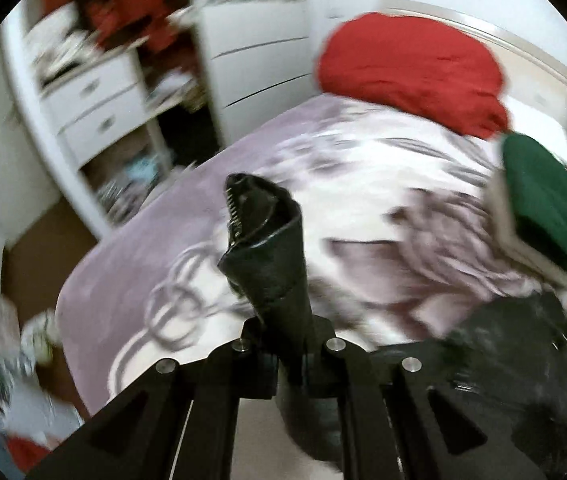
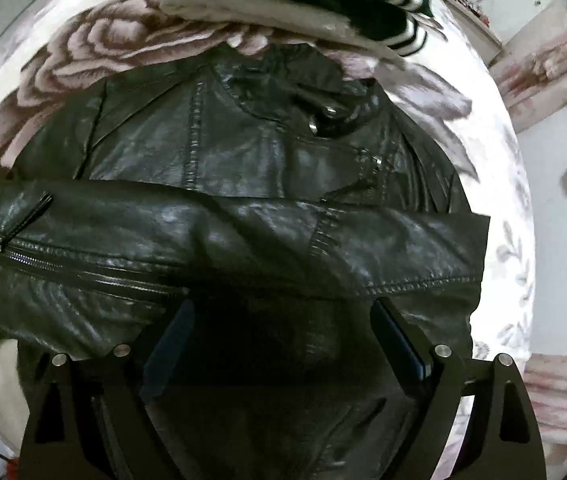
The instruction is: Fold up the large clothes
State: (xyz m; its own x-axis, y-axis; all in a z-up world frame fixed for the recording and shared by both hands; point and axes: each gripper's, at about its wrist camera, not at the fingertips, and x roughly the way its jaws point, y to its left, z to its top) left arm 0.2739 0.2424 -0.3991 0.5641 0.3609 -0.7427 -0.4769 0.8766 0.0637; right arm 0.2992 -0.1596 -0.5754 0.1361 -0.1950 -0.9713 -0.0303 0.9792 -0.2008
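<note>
- Left wrist view: the left gripper [image 1: 283, 344] has its fingers pinched tight on a cuff end [image 1: 261, 248] of the black leather jacket, zipper teeth showing along the cuff's left edge, the piece standing up at centre frame.
- Behind it lies the bed [image 1: 131, 280], covered in a mauve and white floral blanket that fills the middle of the view.
- At 1 o'clock a red bundle [image 1: 411, 72] rests at the head of the bed, against the pale headboard [image 1: 523, 48].
- At 3 o'clock a folded green garment [image 1: 543, 208] sits on a cream folded piece [image 1: 503, 216], both on the blanket.
- At 10 o'clock stands a white drawer unit [image 1: 95, 100] with cluttered shelves; the view here is blurred.
- At 4 o'clock more of the black jacket lies on the bed.
- Right wrist view: the right gripper [image 2: 283, 340] is spread wide, its fingers to either side above the jacket [image 2: 243, 160]; contact cannot be judged.
- The jacket lies flat on the blanket [image 2: 83, 48], collar toward 12 o'clock, one sleeve [image 2: 223, 232] folded across the body from 9 to 3 o'clock.
- At 12 o'clock the green garment, white stripes on its cuffs, tops the cream piece just beyond the collar.
- At 3 o'clock, off the bed, pink fabric [image 2: 555, 392] and a pale wall.
</note>
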